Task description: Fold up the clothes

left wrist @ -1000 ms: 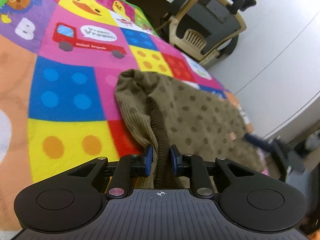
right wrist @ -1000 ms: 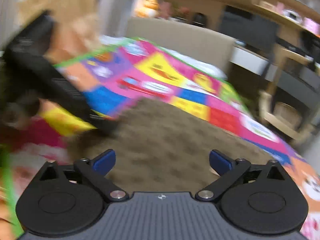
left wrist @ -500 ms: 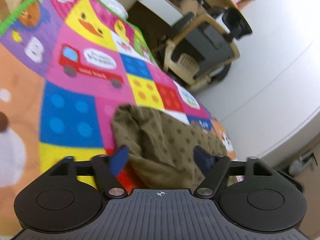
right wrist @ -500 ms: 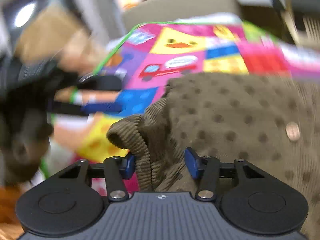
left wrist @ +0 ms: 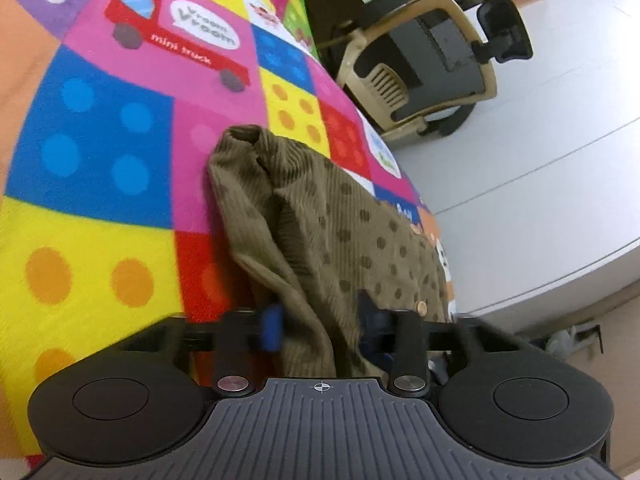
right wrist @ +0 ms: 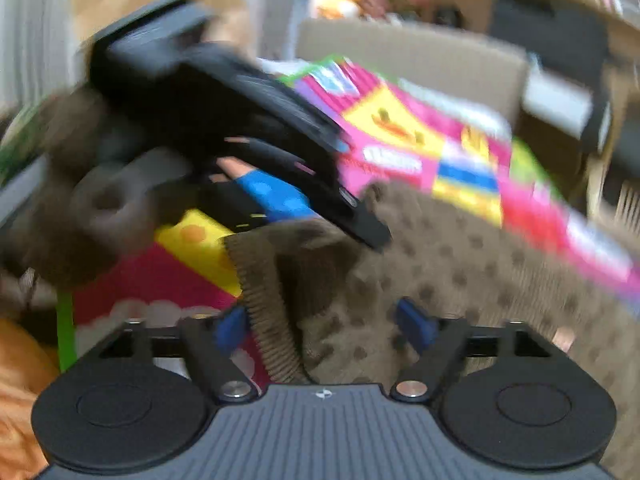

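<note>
- Olive-brown corduroy garment with dark dots [left wrist: 320, 216] lies bunched on the multicolour block-print play mat [left wrist: 100, 152]; a small copper-coloured button [left wrist: 421, 306] sits near its lower edge.
- Left gripper [left wrist: 318, 330]: blue-padded fingers stand apart with a raised fold of the cloth between them. Pads look blurred, and whether they pinch the cloth or only flank it I cannot tell.
- Right gripper [right wrist: 322, 326]: jaws are spread wide over the ribbed hem and a sleeve-like tube of the same garment [right wrist: 460, 280]; no squeeze on the fabric is visible.
- Step in hand, my read: getting a hold on an edge to lift and spread the garment before folding. The fold itself looks not yet begun; the cloth is crumpled, not flat.
- To do it well: take a single layer at the hem or a corner, not the bunched ridge. Both grips should sit on the same edge, well apart, so the cloth opens flat. Close fully before lifting, since thick corduroy may slip from a shallow bite.
- Risk: catching two layers, which would drag the pile rather than open it.
- Hard to see: the right wrist view is heavily motion-blurred; the left tool there reads as a dark smear [right wrist: 224, 120].
- The garment's far side is cut off in both views; its type is unclear.
- Beige and black office chair [left wrist: 432, 64] stands off the mat, well apart.
</note>
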